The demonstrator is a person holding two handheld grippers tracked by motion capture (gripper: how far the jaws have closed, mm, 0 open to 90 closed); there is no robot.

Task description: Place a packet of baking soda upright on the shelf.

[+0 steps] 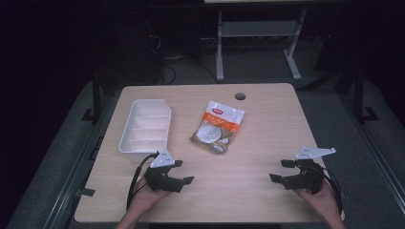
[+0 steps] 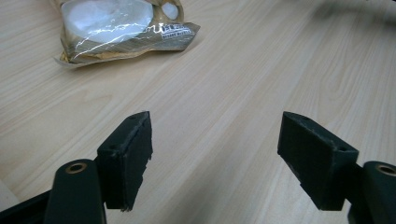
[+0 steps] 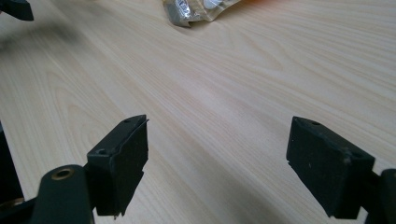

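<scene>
**Both grippers idle near the front edge, snack bag untouched at mid-surface**

While the snack bag point(image 1: 218, 127) lies flat near the middle of the wooden surface point(image 1: 258, 124), both grippers sit low toward the person's edge, well apart from it and from each other. The left gripper point(image 1: 183, 172) is held in the left hand point(image 1: 143, 198), just in front of the white divided tray point(image 1: 145, 126), whose near end is close to the gripper's grey plate. Its jaws are released, standing wide with only bare wood between them; in the left gripper view the bag point(image 2: 122, 28) lies ahead and to the upper left, its clear film showing pale round contents. The right gripper point(image 1: 282, 171), in the right hand point(image 1: 322, 200), is near the right side of the surface, its jaws likewise spread and empty. In the right gripper view the bag's corner point(image 3: 196, 10) shows at the top, and a jaw tip of the left gripper point(image 3: 16, 8) at the upper left.
</scene>
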